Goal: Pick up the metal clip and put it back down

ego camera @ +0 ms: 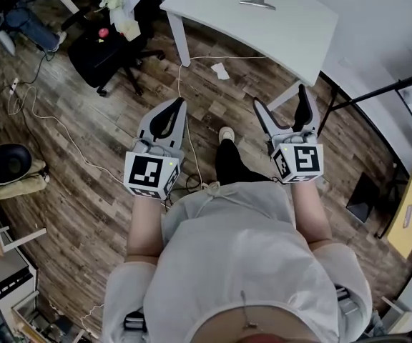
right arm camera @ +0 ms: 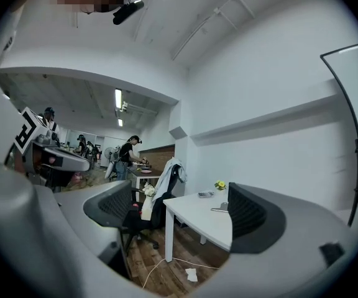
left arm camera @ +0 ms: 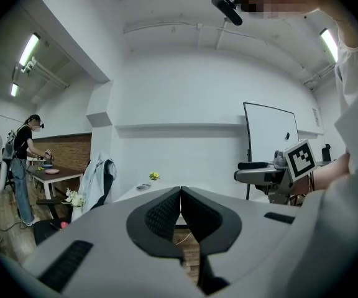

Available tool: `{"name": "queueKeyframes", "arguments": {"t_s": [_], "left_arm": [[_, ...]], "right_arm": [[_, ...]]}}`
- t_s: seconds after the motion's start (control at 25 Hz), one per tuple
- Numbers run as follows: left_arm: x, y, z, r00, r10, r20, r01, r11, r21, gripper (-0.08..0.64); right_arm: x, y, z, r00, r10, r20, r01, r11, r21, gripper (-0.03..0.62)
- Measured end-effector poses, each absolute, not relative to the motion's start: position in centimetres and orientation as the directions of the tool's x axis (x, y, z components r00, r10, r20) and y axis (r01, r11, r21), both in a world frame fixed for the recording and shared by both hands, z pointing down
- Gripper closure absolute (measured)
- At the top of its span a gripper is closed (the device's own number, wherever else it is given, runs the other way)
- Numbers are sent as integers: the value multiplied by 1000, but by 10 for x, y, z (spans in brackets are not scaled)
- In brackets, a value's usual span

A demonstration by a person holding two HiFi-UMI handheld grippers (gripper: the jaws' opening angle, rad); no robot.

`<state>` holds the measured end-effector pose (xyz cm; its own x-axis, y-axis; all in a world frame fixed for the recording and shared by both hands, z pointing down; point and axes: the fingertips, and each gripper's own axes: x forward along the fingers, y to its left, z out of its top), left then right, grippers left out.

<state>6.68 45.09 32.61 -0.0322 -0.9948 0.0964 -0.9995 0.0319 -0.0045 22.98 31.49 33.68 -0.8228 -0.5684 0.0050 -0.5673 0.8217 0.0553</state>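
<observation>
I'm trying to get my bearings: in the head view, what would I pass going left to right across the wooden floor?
Black wheeled office chair → grey left gripper, jaws shut → the person's white shoe → grey right gripper, jaws wide apart → pale wooden tabletop at the right edge.

Left gripper: pointed forward, fingers pressed together, gripping nothing.
Right gripper: alongside (well apart from the left), fingers spread wide, empty.
Forearms: bare, both stretched forward, roughly parallel.
</observation>
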Motion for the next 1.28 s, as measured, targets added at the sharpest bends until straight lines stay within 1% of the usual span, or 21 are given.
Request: {"name": "queueKeyframes", "arguments": {"t_s": [0.2, 0.4, 0.68, 0.96, 1.28], "left_arm": [[25, 404, 328, -78, -991, 107, -997, 76, -19, 541], [-20, 331, 318, -105, -990, 92, -994, 103, -20, 541], [-72, 219, 320, -118, -989, 93, -993, 117, -21, 541], [-94, 137, 336, -72, -990, 123, -997, 72, 1, 541], [-127, 45, 365, 59, -983, 171, -998, -55, 30, 541]], "right_arm": [[176, 257, 344, -846, -533, 13, -532, 845, 49, 112], [121, 181, 340, -867, -498, 38, -495, 867, 57, 112], [74, 71, 351, -862, -503, 67, -500, 864, 51, 114], [55, -1, 378, -835, -530, 148, -531, 847, 33, 112], [34, -74, 412, -760, -608, 229, -622, 783, 14, 114]]}}
